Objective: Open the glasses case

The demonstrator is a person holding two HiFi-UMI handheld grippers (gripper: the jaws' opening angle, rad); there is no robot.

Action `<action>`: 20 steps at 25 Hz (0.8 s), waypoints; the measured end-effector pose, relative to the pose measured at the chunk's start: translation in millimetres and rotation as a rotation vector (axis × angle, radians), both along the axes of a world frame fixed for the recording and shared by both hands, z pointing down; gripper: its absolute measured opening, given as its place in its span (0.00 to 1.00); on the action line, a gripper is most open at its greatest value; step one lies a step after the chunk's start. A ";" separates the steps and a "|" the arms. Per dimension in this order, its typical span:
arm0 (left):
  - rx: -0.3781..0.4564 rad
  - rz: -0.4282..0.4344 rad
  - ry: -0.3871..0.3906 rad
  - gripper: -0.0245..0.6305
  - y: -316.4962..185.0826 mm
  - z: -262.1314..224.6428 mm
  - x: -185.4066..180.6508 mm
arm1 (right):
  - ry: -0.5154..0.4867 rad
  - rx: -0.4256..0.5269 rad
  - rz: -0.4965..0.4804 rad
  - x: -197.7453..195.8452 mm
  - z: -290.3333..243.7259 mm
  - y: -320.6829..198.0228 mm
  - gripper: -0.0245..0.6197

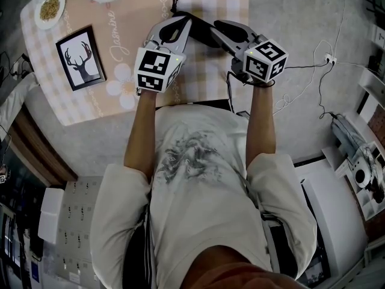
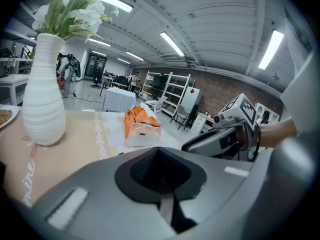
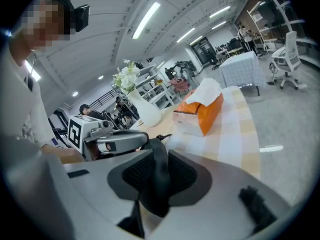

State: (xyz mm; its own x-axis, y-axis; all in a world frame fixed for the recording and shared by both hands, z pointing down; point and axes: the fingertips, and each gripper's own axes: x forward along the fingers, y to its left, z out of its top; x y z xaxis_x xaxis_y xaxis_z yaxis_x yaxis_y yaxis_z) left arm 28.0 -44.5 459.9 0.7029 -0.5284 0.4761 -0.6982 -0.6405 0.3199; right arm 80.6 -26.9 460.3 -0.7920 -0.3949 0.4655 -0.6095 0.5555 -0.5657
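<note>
The glasses case [image 1: 201,34] is a dark, soft thing hanging over the checked tablecloth between the two gripper tips. My right gripper [image 3: 157,176] is shut on a thick black fold of the case [image 3: 159,184], which curls up between its pads. My left gripper [image 2: 160,171] is shut, with only a thin grey strip of the case [image 2: 167,209] showing between its pads. In the head view the left gripper [image 1: 183,24] and the right gripper [image 1: 218,29] point toward each other, tips close together. Most of the case is hidden by the jaws.
An orange and white tissue pack [image 3: 200,111] lies farther along the table. A white vase of flowers [image 2: 44,96] stands at the left. A framed deer picture [image 1: 80,58] and a plate of food [image 1: 50,8] lie on the table's left side. White cables [image 1: 313,71] trail over the floor at the right.
</note>
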 end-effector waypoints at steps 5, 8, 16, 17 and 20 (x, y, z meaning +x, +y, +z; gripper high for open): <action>0.000 0.001 -0.001 0.04 0.3 -0.1 -0.1 | -0.001 0.004 -0.004 -3.4 -0.2 -2.6 0.18; 0.001 0.003 -0.003 0.04 0.3 -0.7 0.1 | -0.004 0.004 0.001 -4.8 -1.0 -3.9 0.18; -0.021 -0.084 -0.033 0.04 13.0 -0.3 -27.6 | -0.050 -0.034 0.081 -1.1 0.0 -2.8 0.22; -0.041 -0.092 -0.031 0.04 18.7 4.1 -31.7 | -0.053 -0.037 0.085 -0.7 0.2 -3.0 0.22; -0.084 -0.091 -0.029 0.04 32.4 19.6 -32.4 | -0.068 -0.057 0.088 -1.4 0.4 -0.8 0.22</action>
